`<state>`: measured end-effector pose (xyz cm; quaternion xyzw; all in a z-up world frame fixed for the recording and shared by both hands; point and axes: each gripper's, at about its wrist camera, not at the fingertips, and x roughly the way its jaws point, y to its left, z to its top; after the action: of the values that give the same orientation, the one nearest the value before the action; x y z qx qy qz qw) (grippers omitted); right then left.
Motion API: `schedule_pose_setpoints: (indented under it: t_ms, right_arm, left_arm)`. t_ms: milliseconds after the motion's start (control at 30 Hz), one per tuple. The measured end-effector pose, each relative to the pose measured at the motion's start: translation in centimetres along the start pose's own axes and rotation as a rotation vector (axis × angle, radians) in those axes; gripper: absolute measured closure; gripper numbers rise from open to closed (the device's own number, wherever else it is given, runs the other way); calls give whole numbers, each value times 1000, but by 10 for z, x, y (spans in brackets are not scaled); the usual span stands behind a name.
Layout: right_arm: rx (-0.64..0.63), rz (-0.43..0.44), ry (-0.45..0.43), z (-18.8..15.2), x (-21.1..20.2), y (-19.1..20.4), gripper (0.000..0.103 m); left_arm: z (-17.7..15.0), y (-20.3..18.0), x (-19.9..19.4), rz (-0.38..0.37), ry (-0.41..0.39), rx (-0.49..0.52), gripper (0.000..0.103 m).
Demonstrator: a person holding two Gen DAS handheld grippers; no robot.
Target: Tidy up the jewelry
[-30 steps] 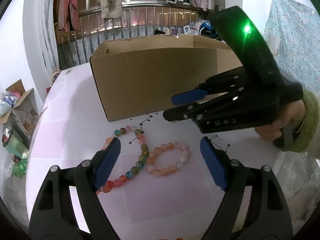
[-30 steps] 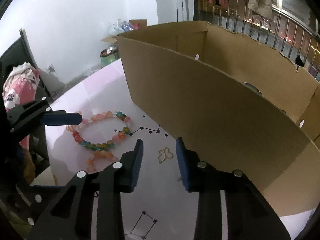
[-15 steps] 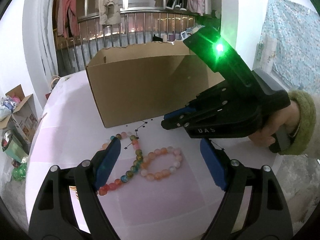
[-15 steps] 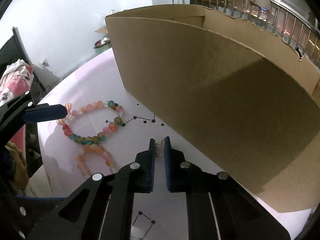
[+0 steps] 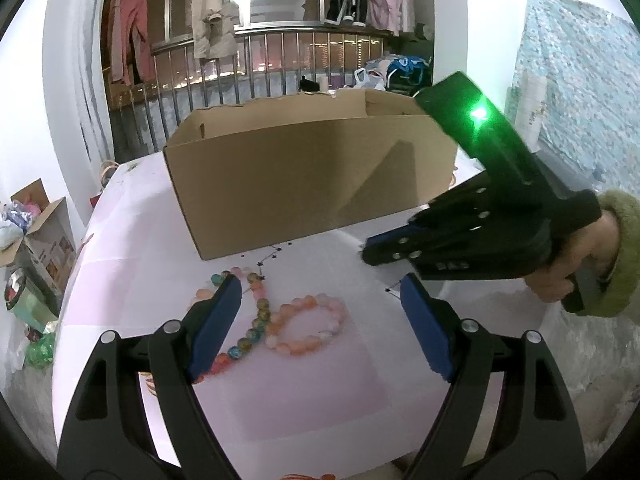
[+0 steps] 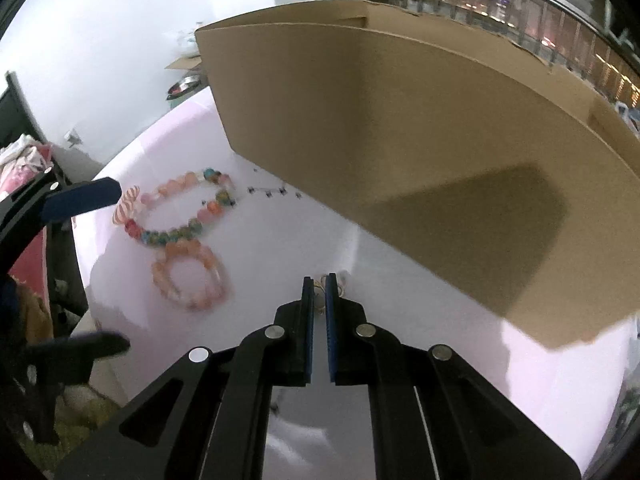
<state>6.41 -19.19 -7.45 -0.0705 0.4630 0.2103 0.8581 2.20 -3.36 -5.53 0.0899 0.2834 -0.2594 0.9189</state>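
My right gripper (image 6: 319, 285) is shut on a small gold wire piece (image 6: 319, 289) low over the pale pink table (image 6: 280, 240), beside the cardboard box's (image 6: 400, 140) wall. In the left wrist view that right gripper (image 5: 366, 250) is held by a hand in a green sleeve (image 5: 624, 256). My left gripper (image 5: 320, 286) stands open above two bracelets with nothing between its fingers. A multicoloured bead bracelet (image 5: 256, 320) lies beside a pink-orange one (image 5: 316, 324). Both show in the right wrist view, multicoloured (image 6: 180, 208) and pink-orange (image 6: 188, 276).
The tall open cardboard box (image 5: 304, 184) stands across the back of the table. Star-line prints (image 5: 272, 258) mark the cloth. Behind it runs a metal railing (image 5: 260, 64) with hanging clothes. A small carton (image 5: 44, 232) with clutter sits on the floor at the left.
The right gripper's jaws went from half open to shut around the gold wire piece. That gripper then shifted to the right along the box. The left gripper stayed open over the bracelets.
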Motion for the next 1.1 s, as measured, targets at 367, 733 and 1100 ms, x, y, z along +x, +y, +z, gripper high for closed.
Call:
schedule_pose_setpoints:
  t_ms: [367,733,1100]
  right_arm:
    - [165,-33,-35,-52,-38,-21,97]
    - [249,20,-118,-64,-65,-40,97]
    - [243,65,-71,-52,-37,-30,97]
  left_arm:
    - [2,-19,4,-7,17,48,25]
    - [6,-21,6,18,40,43,25]
    - [3,-19,7,33,60,49,25]
